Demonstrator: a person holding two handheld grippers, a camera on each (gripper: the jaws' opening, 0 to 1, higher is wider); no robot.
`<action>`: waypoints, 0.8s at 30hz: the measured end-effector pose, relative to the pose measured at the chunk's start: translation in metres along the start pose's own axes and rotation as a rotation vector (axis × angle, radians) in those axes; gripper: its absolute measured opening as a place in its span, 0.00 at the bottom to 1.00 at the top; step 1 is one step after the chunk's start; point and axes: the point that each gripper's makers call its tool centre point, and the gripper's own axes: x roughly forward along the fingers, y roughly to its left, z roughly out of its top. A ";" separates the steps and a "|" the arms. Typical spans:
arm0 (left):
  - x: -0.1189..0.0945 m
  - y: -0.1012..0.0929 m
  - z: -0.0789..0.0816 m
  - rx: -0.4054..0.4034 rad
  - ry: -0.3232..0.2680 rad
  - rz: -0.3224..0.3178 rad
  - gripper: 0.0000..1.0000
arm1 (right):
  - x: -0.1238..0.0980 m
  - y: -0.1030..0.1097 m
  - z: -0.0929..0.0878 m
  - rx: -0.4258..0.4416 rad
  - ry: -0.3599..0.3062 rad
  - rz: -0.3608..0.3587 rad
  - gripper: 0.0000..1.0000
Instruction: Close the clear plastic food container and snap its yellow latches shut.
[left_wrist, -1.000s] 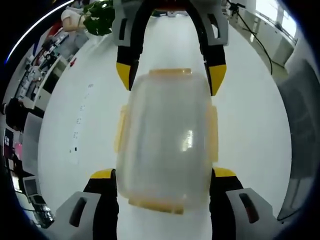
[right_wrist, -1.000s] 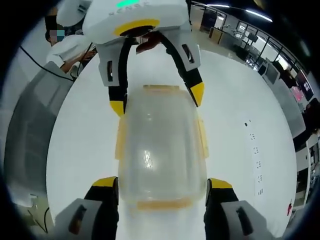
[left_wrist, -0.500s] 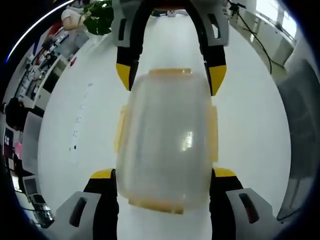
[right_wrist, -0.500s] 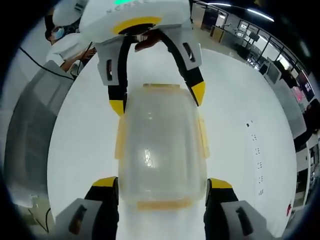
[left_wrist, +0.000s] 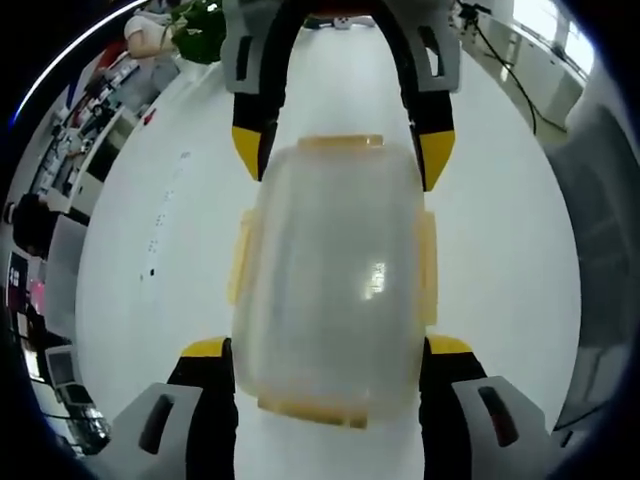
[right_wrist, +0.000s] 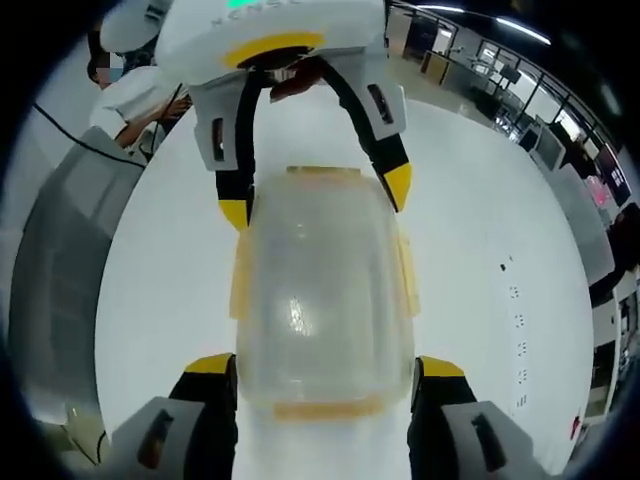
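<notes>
Left gripper view: the clear plastic container (left_wrist: 335, 280) lies lid-up on the white table (left_wrist: 140, 300), between this view's own two jaws, with the right gripper (left_wrist: 340, 160) straddling its far end.
Right gripper view: the same container (right_wrist: 322, 300) from the opposite end, near end between this view's jaws, the left gripper (right_wrist: 315, 195) spanning the far end.
Container state: the lid sits on the body and looks closed; yellow latches (left_wrist: 427, 265) line the long sides and both short ends — whether each is snapped down cannot be told through the fisheye blur.
Left gripper (left_wrist: 330, 350): spread to the container's width, a yellow-tipped jaw at each side of the near end; touching or just beside the walls, no telling which.
Right gripper (right_wrist: 325, 365): likewise spread, jaws flanking the box at its own end, contact not clear.
Why held so: with a gripper bracketing each end, the box is likely being steadied or squeezed so the side latches seat evenly — a judgement only.
Table: otherwise bare around the box; small dark marks (right_wrist: 512, 292) lie well apart to one side.
Surroundings: a person's sleeve (right_wrist: 135, 95) and a cable (right_wrist: 95, 140) lie beyond the far gripper.
</notes>
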 end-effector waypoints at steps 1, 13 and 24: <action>-0.001 0.000 -0.003 -0.001 0.001 0.000 0.72 | 0.001 0.001 0.003 -0.001 -0.002 0.001 0.69; -0.016 -0.004 -0.042 -0.024 0.017 0.010 0.72 | 0.018 0.009 0.041 -0.022 -0.004 0.007 0.69; -0.026 -0.004 -0.071 -0.030 0.026 0.014 0.72 | 0.029 0.013 0.069 -0.026 -0.009 0.008 0.69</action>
